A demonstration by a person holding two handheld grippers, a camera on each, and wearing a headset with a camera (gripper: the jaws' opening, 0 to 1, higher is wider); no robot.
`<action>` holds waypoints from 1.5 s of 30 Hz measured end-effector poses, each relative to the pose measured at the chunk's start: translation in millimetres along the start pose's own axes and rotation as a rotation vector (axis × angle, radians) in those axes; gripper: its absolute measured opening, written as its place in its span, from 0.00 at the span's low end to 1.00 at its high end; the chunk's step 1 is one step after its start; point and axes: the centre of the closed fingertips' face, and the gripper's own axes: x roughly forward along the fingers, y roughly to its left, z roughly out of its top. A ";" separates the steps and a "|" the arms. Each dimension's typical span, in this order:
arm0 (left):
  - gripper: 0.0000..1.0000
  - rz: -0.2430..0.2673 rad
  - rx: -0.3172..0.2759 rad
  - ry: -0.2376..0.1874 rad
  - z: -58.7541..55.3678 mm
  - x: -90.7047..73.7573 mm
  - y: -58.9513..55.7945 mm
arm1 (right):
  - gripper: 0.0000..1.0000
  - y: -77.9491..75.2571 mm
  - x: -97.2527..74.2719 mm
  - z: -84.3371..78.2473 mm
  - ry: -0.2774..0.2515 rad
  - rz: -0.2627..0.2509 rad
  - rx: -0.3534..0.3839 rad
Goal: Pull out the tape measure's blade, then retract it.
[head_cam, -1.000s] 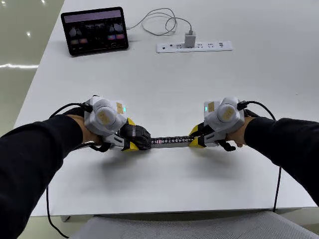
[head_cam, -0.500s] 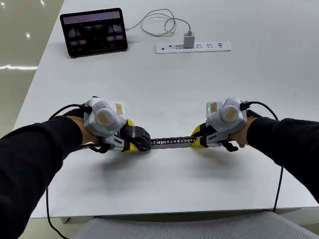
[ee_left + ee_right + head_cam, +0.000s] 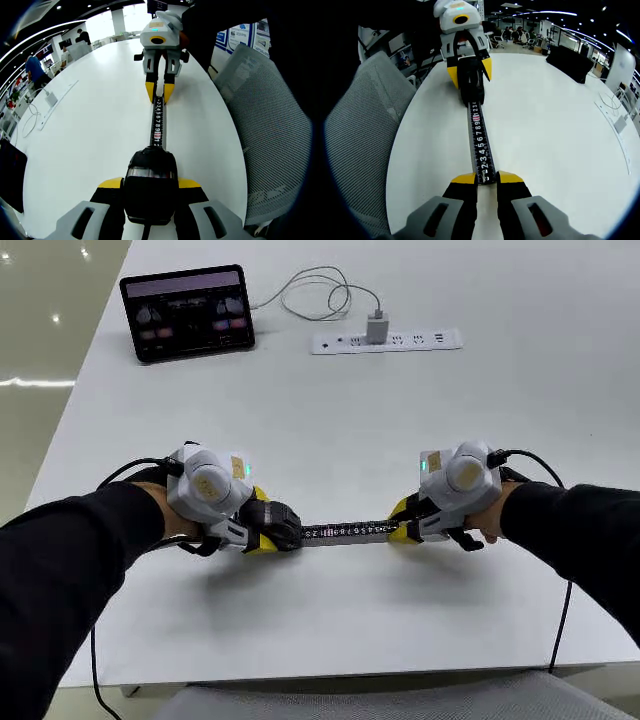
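Near the table front edge, left gripper clamps tape measure case, right gripper pinches blade at its tip; risk: tip slips that thin pinch, blade whips back.

Bright overhead light, soft shadows, fisheye edges

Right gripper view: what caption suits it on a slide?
The right gripper pinches the tip of the blade, stretched across the table from the tape measure case held by the left gripper.
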 end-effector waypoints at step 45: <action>0.34 0.001 -0.010 -0.005 2.5 1.5 -2.3 | 0.09 -1.7 -22.0 -27.1 0.027 -0.020 0.033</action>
